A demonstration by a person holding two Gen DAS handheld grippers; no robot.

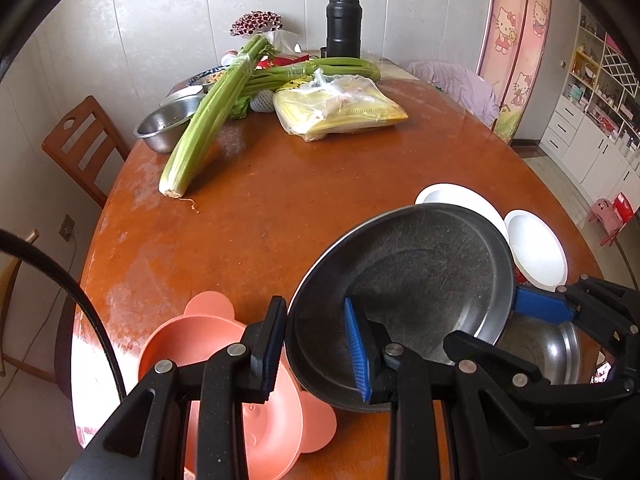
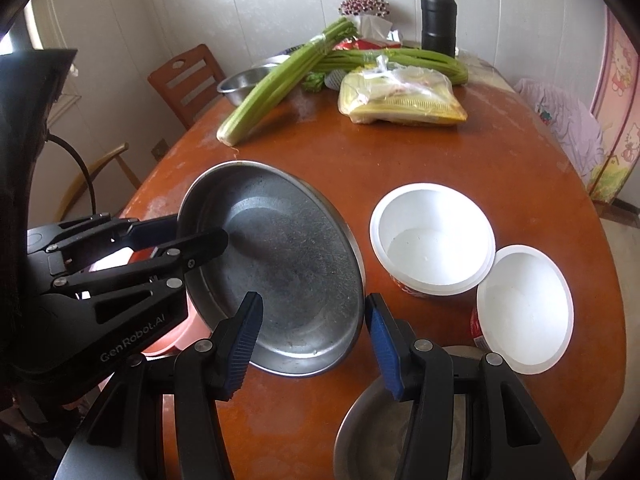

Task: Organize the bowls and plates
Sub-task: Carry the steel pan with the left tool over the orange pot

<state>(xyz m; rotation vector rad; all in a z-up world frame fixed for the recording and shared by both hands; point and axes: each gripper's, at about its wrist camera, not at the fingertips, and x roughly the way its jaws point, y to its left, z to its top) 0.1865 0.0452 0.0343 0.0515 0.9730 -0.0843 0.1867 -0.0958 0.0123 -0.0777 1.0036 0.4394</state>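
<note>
Left gripper (image 1: 318, 344) clamped on the near rim of a steel plate (image 1: 416, 280), one finger (image 1: 268, 344) outside the rim, the blue-padded one inside the dish. Plate tilted, lifted clear of the table (image 1: 280, 200). Below and to the left of those fingers, a pink bear-eared bowl (image 1: 224, 332), resting on the wood. Right gripper (image 2: 314, 338) spread wide, gripping nothing, jaws straddling the plate's opposite edge: left pad over the dish, right pad (image 2: 382, 344) just outside the rim. Whether either pad touches the metal, cannot tell. Directly beneath the right fingers, a second steel bowl (image 2: 372, 424), partly hidden by the gripper.

Just ahead and to the right of the right fingers, two white foam bowls (image 2: 434, 236) (image 2: 524, 306), rims touching, both upright.

Far beyond both sets of fingers, well apart from the dishes: celery stalks (image 1: 208, 112) leaning on a steel basin (image 1: 164, 128), a bagged yellow packet (image 1: 340, 108), a black thermos (image 1: 343, 20) at the wall, a wooden chair (image 1: 80, 140) off to the left.
</note>
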